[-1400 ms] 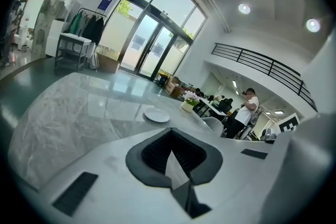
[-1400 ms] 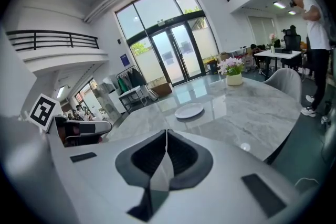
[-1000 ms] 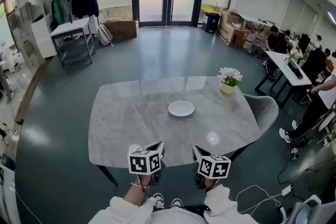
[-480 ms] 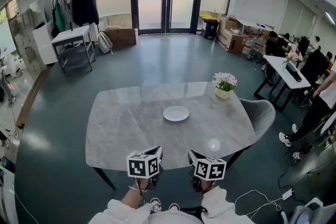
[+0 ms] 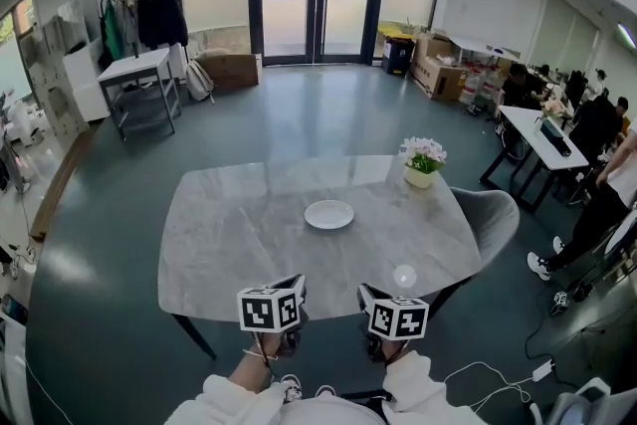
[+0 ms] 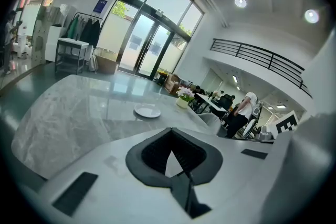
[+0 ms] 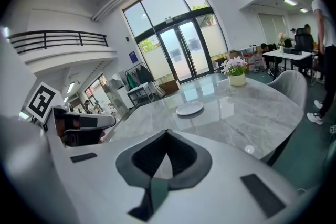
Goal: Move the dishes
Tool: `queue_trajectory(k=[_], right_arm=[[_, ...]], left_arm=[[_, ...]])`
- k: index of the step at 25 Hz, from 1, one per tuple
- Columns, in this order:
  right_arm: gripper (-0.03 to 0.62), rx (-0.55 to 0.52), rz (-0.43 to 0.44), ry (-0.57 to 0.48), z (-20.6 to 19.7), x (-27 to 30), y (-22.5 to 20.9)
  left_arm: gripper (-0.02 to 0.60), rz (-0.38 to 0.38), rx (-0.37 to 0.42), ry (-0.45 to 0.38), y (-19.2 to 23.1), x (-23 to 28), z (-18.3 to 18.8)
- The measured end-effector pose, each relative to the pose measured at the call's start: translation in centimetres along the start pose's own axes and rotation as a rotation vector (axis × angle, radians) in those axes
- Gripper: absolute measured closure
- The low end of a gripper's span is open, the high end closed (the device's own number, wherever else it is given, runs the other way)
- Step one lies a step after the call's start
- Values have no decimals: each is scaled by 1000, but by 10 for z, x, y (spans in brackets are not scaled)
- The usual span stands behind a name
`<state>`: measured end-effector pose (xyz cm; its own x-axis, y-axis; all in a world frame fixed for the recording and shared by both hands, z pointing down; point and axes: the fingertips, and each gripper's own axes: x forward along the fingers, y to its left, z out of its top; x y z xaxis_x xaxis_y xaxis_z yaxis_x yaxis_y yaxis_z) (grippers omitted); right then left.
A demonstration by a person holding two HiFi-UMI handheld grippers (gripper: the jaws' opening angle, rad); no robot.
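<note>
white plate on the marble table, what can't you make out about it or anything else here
- White plate: pattern or chips, too small in every view.
- Marble table, near edge: covered by the left gripper and right gripper in their own views.
- Flower pot: real or fake, too small.
- Person at right: upper body cut off by head view's edge.

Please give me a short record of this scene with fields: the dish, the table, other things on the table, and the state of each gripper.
dish: one white plate, empty, near the table's middle
table: grey marbled table
other item: flower pot near the far right edge
left gripper: shut, holds nothing, over the near edge, well apart from the plate
right gripper: shut, holds nothing, beside the left one
task state: plate not yet touched
</note>
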<state>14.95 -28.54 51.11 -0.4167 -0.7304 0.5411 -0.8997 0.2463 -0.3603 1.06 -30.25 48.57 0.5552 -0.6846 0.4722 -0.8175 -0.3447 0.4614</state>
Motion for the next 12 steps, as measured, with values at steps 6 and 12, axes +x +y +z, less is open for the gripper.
queue_trajectory(k=[6,12], right_arm=[[537,-5,7,12,0,0,-1],[537,-5,14,8,4,0,4]], left_arm=[[574,6,5,0,-4,0,1],[574,-16,-7,-5,-11,-2,6]])
